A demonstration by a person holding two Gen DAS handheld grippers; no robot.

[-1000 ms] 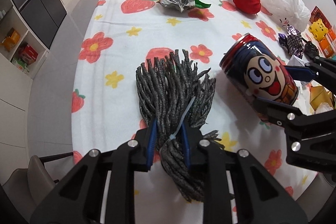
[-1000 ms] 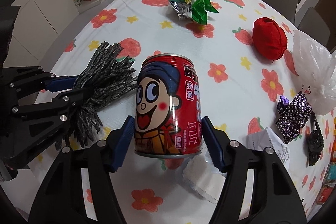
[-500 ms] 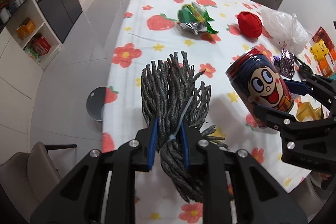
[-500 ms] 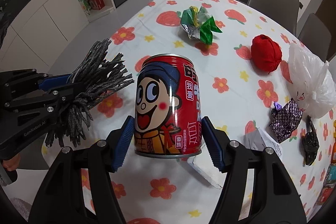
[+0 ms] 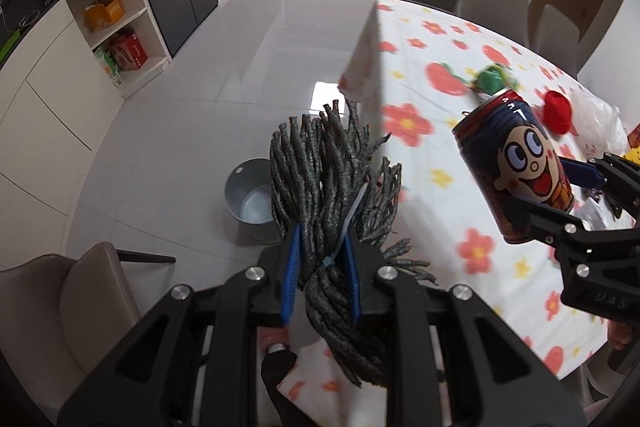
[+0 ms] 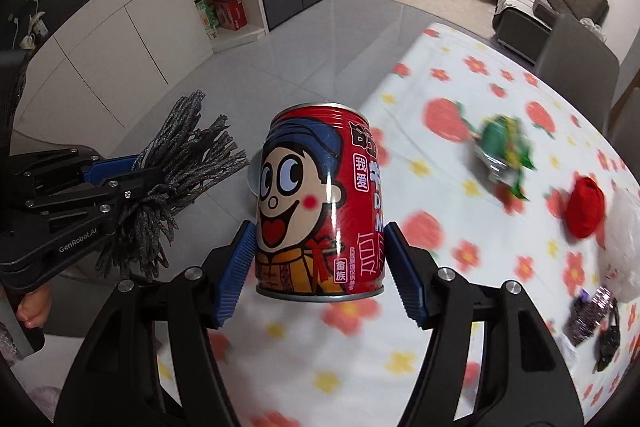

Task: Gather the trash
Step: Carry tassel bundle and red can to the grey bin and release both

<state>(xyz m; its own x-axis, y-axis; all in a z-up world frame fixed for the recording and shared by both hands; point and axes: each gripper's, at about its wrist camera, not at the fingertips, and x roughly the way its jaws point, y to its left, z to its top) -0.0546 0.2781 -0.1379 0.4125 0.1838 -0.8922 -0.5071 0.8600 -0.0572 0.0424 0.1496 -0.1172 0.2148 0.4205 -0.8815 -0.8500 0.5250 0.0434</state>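
My left gripper (image 5: 322, 259) is shut on a grey bundle of cords (image 5: 328, 179), held in the air past the table's left edge. It also shows in the right wrist view (image 6: 172, 183). My right gripper (image 6: 320, 267) is shut on a red cartoon drink can (image 6: 320, 203), held upright above the tablecloth; the can also shows in the left wrist view (image 5: 516, 167). A metal bucket (image 5: 248, 199) stands on the floor below the cord bundle, partly hidden by it.
The table with a flowered cloth (image 6: 440, 307) carries a green foil wrapper (image 6: 504, 155), a red ball (image 6: 584, 207), a white plastic bag (image 6: 624, 239) and a dark purple wrapper (image 6: 588, 315). A chair (image 5: 60, 307) stands at the lower left. Cabinets (image 5: 80, 67) line the left wall.
Both grippers have lifted and swung left with their loads, from over the table toward its left edge. The floor and the bucket have come into view.
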